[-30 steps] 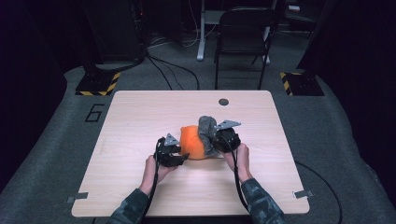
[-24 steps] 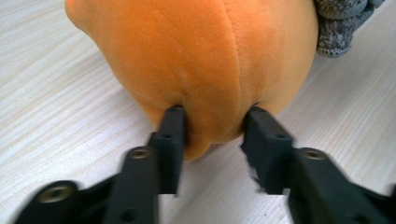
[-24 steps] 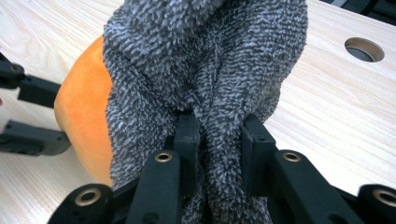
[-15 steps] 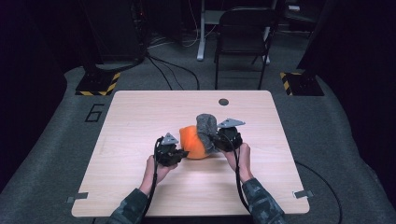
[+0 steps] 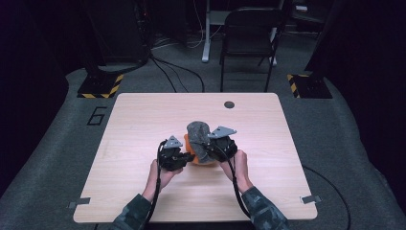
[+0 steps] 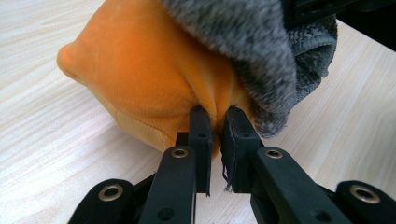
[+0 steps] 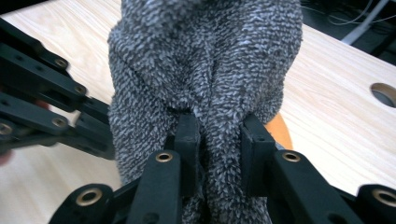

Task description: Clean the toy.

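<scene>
Left gripper has just been closing and now pinches a fold of the soft orange plush cushion, its two black jaws nearly together with the fabric bunched between them. Right gripper is clenched on a thick fold of the fuzzy grey knitted cover that lies over the cushion's top.

In the high view, the left gripper and right gripper stand on either side of the cushion, with the grey cover rising just ahead of them, all near the middle of the pale wooden tabletop.

A large dark numeral "6" is marked on the grey floor mat, well to the left of the left gripper; no other writing can be read.

The left gripper view shows the cover's ribbed edge hanging over the orange plush to the right of its jaws. The right gripper view shows a sliver of orange right of its jaws and a round hole in the tabletop further right; the high view places that hole beyond the right gripper, near the far edge.

Bare tabletop spreads to both sides and ahead of the grippers. A black folding chair stands on the floor beyond the far edge.
</scene>
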The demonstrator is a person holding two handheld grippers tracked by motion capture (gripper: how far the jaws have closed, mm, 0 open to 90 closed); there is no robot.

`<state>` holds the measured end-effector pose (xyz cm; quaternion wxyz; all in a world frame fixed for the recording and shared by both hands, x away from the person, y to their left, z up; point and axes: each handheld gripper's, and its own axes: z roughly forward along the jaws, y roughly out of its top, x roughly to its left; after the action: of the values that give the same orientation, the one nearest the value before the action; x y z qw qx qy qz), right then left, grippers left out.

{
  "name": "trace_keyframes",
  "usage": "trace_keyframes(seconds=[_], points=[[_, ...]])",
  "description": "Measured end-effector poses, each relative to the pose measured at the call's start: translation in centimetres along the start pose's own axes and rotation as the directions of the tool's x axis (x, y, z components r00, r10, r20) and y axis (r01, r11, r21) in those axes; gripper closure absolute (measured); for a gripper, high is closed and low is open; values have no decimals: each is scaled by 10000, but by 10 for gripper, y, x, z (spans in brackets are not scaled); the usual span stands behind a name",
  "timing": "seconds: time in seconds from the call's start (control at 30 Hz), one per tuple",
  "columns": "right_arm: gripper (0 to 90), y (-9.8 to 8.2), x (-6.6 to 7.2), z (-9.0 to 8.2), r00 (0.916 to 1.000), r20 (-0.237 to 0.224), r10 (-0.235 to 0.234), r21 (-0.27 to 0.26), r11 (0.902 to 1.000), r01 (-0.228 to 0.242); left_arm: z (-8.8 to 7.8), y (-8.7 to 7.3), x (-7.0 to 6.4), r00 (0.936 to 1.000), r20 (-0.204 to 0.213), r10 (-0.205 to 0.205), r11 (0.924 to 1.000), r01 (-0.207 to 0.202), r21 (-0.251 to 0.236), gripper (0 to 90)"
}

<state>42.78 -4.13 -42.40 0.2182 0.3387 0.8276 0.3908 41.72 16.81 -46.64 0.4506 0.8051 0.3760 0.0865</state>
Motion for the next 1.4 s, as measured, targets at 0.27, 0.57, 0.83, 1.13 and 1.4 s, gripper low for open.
trace_keyframes(seconds=[0.27,0.57,0.83,1.13,1.4], points=[[719,-8,-18,3,9983,121,565,284,9980,-568,1,-2,6,9998,20,-192,9998,192,-58,823],[719,-21,-35,10,9936,573,978,545,9934,-1009,0,-3,12,9996,-1,-272,9996,272,-49,823],[718,-39,-54,22,9838,1043,1458,1331,9783,-1591,0,-4,15,9995,0,-323,9995,323,-28,822],[713,-62,-64,50,9786,1093,1746,2242,9547,-1954,0,-4,17,9994,-42,-352,9994,352,-10,821],[721,-51,-75,27,9683,868,2341,1457,9586,-2448,0,-5,19,9994,-5,-349,9994,349,-20,820]])
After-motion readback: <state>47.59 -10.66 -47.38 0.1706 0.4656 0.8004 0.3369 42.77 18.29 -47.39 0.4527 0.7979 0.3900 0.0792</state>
